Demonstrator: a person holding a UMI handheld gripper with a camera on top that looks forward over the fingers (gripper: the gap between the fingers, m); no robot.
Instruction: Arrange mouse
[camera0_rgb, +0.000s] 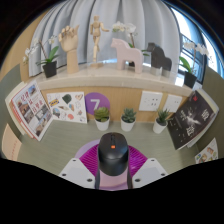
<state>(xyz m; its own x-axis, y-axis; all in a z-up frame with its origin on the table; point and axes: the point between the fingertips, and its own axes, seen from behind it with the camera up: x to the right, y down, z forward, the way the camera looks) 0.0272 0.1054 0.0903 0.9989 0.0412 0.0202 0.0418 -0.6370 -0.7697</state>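
A black mouse (112, 156) with an orange scroll wheel sits on the grey worktop (70, 135), at six o'clock below three potted plants (128, 119), clenched between the claw's (112, 172) magenta pads.

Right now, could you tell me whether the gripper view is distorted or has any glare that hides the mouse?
Gripper view: strong fisheye bending, so the shelf curves; bright window light washes out the upper area beyond the shelf; the mouse, between the jaws of the gripper, is evenly lit, free of glare and fairly sharp; whether the pads press it cannot be told.
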